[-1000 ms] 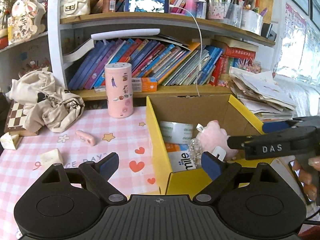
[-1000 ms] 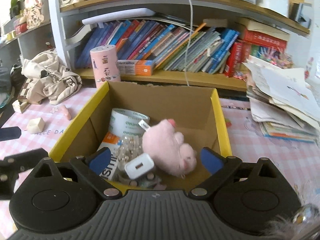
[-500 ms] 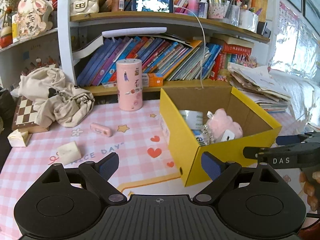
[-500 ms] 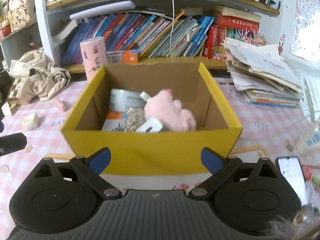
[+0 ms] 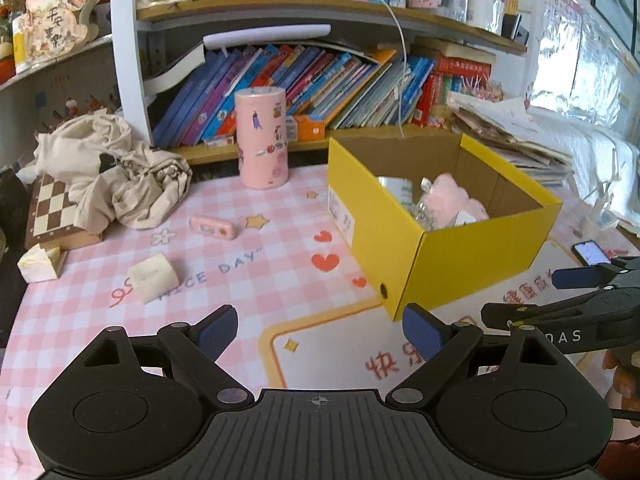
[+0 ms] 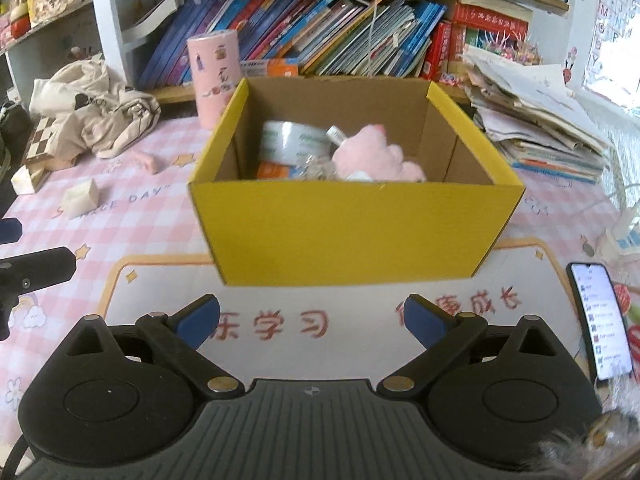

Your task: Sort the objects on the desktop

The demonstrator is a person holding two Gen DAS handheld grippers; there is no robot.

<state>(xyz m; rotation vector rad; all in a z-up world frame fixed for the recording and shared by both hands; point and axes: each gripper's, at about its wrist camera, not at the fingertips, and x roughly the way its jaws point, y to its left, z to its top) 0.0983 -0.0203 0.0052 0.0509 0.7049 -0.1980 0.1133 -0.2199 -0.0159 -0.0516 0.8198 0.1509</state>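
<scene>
Yellow cardboard box [image 6: 352,232] sits on the pink checked counter [image 5: 100,312] printed "NICE DAY", holding a pink plush [image 6: 372,156] and tape roll [image 6: 296,136]. Left tongs [image 5: 320,330] and right tongs [image 6: 312,316], marked "DAS", both gape empty.

The pink checked desk mat [image 5: 248,276] carried "NICE DAY" in grey letters, and large red Chinese characters ran along its near edge, among them "学习". "DAS" stood in white on the black arm of the right gripper [image 5: 568,336]. The cream figurine [image 5: 54,26] on the left shelf bore "平安喜乐".
</scene>
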